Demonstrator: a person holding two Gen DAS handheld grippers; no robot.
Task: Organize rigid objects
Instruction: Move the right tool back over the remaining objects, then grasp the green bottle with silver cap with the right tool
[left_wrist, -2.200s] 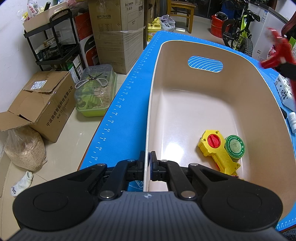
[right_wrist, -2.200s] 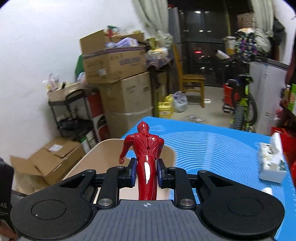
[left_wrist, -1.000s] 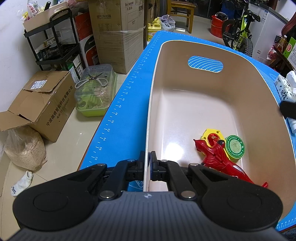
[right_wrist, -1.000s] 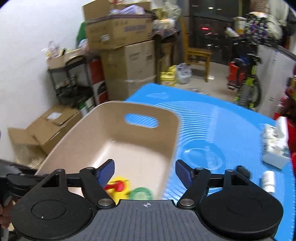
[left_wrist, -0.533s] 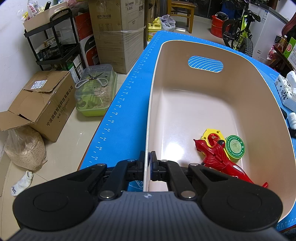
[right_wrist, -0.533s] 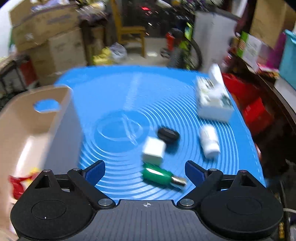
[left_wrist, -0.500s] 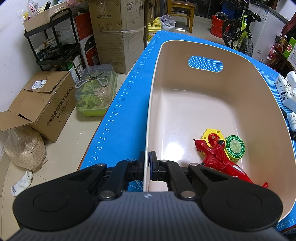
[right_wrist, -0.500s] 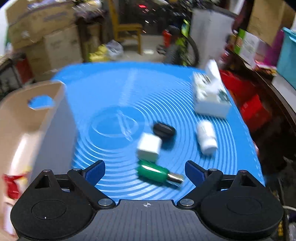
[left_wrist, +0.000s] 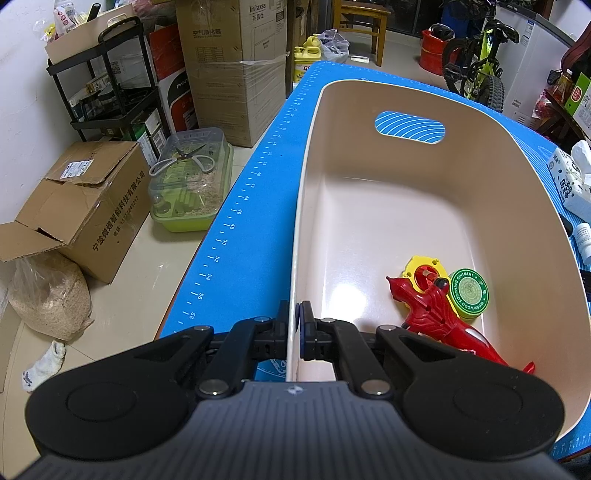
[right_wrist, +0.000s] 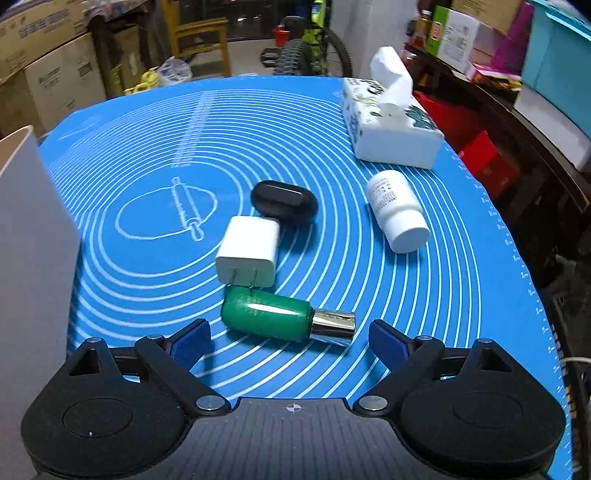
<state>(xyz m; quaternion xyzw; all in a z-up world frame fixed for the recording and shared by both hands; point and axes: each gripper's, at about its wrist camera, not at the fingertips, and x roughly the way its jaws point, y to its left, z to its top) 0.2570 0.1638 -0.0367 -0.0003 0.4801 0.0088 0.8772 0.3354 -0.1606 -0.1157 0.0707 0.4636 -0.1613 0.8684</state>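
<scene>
My left gripper (left_wrist: 294, 325) is shut on the near rim of the beige bin (left_wrist: 369, 206). In the bin lie a red figure (left_wrist: 439, 321), a yellow toy (left_wrist: 417, 267) and a green ointment tin (left_wrist: 469, 293). My right gripper (right_wrist: 288, 338) is open and empty, low over the blue mat (right_wrist: 147, 288). Just ahead of it lies a green bottle with a silver cap (right_wrist: 273, 314). Behind that are a white charger plug (right_wrist: 249, 249), a black oval case (right_wrist: 284, 201) and a white pill bottle (right_wrist: 397, 210).
A tissue box (right_wrist: 388, 122) stands at the mat's far right. The bin's grey outer wall (right_wrist: 33, 236) is at the right view's left edge. Cardboard boxes (left_wrist: 81, 206), a shelf rack and a green plastic cage (left_wrist: 192, 184) are on the floor left of the table.
My right gripper dropped the red figure into the bin, opened, then swung right and down toward the green bottle on the mat. My left gripper has not moved.
</scene>
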